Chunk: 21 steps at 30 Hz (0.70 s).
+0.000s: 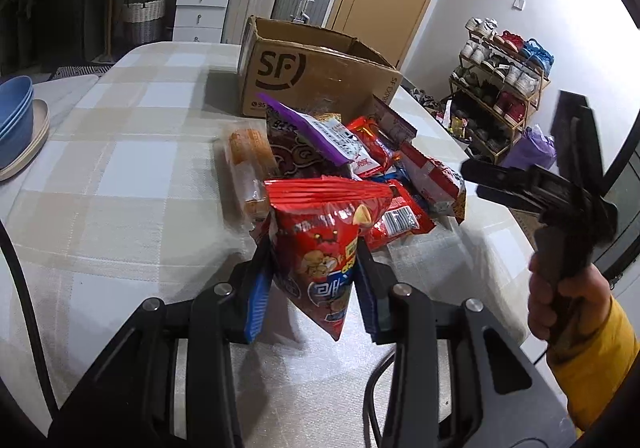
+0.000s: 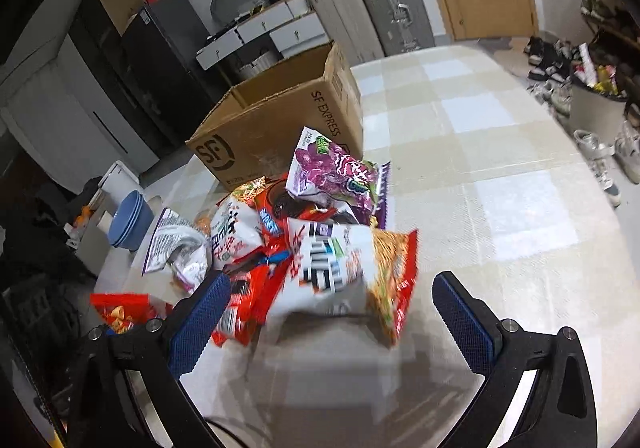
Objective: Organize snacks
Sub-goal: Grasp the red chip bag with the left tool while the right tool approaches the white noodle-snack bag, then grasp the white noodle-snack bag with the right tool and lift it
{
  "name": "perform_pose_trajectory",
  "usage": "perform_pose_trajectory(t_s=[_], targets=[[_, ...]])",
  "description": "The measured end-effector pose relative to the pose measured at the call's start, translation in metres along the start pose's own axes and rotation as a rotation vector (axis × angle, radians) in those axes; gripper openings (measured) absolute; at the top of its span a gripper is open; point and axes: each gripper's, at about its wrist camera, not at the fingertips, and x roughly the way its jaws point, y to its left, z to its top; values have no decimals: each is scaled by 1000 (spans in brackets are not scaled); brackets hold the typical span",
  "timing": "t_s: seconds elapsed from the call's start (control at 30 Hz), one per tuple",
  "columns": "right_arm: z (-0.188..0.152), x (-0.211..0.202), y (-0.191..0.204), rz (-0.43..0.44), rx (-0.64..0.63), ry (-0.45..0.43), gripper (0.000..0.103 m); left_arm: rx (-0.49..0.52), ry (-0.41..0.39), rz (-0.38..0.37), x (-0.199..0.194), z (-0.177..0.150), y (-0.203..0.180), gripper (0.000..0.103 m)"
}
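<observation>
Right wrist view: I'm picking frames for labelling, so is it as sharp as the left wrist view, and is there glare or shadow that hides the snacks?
Right wrist view: the snack pile is motion-smeared, worst on the noodle packet; the tablecloth carries bright sheen. Left wrist view: sharp, with the red snack bag crisp in the left claw; the SF cardboard box casts a shadow leftward; fisheye bends both.

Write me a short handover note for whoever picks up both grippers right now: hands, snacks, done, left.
Left gripper: shut on a red snack bag, held above the tablecloth.
Right gripper: open, empty, just short of the snack pile.
Cardboard box: open, behind the pile; its inside is hidden from view.
Done: one bag picked up.
Left: the red bag and the pile, presumably into the box.
</observation>
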Motion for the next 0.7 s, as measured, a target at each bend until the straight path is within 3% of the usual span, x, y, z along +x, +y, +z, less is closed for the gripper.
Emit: perform_pose_trajectory(t_s=[0.33, 0.47, 0.63, 0.7], targets=[[13, 49, -24, 37, 97, 117, 102, 15, 17, -17, 7, 1, -3, 35], [13, 52, -20, 28, 73, 104, 101, 17, 23, -12, 10, 0, -4, 35], [12, 54, -16, -1, 42, 94, 94, 19, 30, -6, 12, 0, -6, 35], [11, 52, -17, -14, 40, 84, 81, 20, 31, -6, 12, 0, -7, 35]])
